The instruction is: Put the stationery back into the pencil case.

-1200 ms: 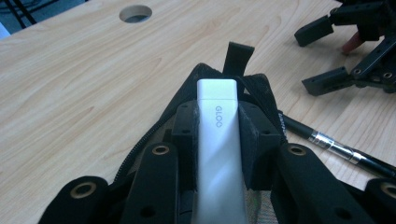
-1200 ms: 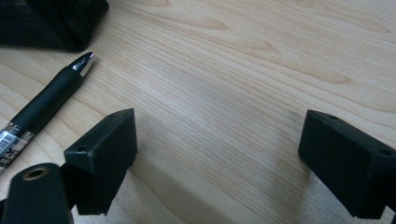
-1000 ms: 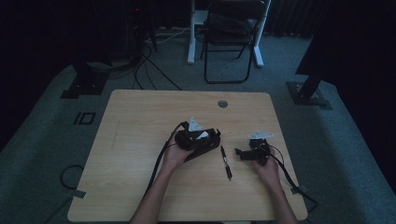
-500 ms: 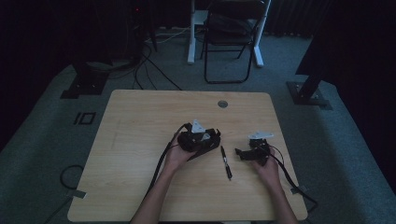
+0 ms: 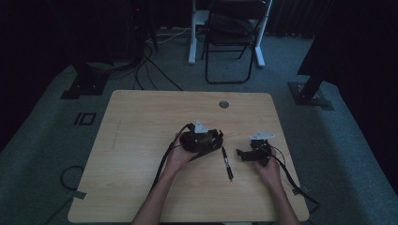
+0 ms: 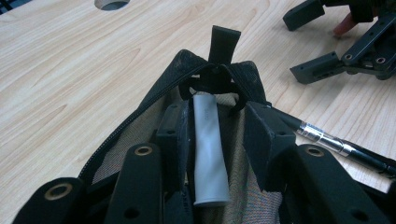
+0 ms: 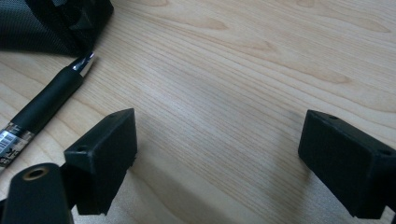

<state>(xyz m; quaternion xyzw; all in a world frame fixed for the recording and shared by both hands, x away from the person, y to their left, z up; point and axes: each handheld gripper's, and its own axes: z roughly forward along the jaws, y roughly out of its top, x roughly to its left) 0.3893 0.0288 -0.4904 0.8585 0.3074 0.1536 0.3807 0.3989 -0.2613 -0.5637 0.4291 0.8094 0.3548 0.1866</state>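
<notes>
Left jaws: in the left gripper view the left gripper had just been opening; its pads stood apart inside the mouth of a black pencil pouch, a grey cylinder lying between them with a gap on its right side and no pad pressing it.
Right jaws: in the right gripper view the right gripper stood wide open over bare wood, holding nothing.
High view, layout: the pouch sat right of the table's middle under the left hand, the black pen just beside it, the right hand near the right edge.
High view, free room: the whole left half and the far strip lay bare.
Left gripper view, edge: the pen ran past the pouch's right rim.
Right gripper view, edge: the pen tip nearly met the pouch at upper left.
</notes>
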